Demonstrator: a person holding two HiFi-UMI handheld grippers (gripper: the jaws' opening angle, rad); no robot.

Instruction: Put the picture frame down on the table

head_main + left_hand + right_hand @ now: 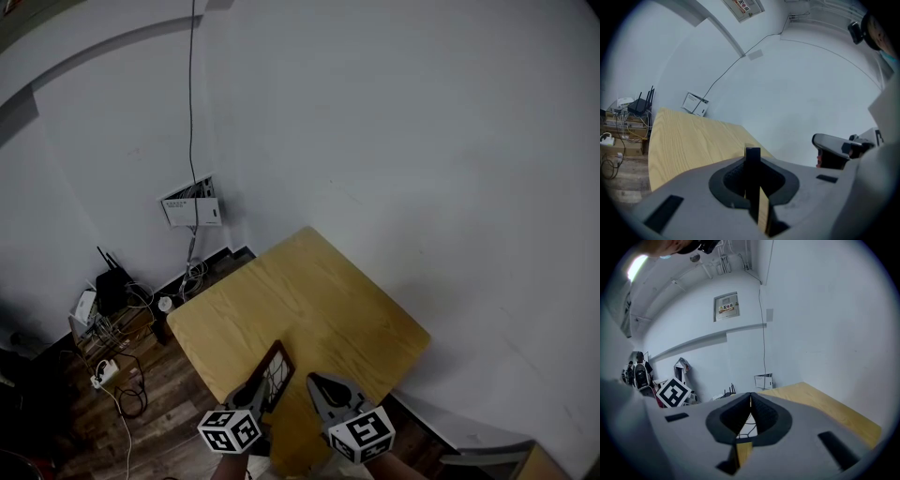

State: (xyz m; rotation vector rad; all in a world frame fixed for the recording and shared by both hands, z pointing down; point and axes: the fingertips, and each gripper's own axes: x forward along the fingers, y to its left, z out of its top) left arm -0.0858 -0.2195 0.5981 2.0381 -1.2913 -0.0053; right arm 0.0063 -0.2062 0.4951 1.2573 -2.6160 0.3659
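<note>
The picture frame (276, 371), dark brown and rectangular, is held tilted over the near corner of the yellow wooden table (309, 295). My left gripper (260, 387) is shut on its lower edge. In the left gripper view the frame (752, 174) shows edge-on as a dark strip pinched between the jaws of the left gripper (753, 158), above the table (684, 140). My right gripper (322, 385) hovers just right of the frame, apart from it. In its own view the right gripper (750, 398) is shut with tips touching and nothing between them.
The table stands in a white wall corner. On the wooden floor to its left lie a router (112, 284), tangled cables and a power strip (103, 373). A small wall box (192, 208) hangs low with a cable running up the wall.
</note>
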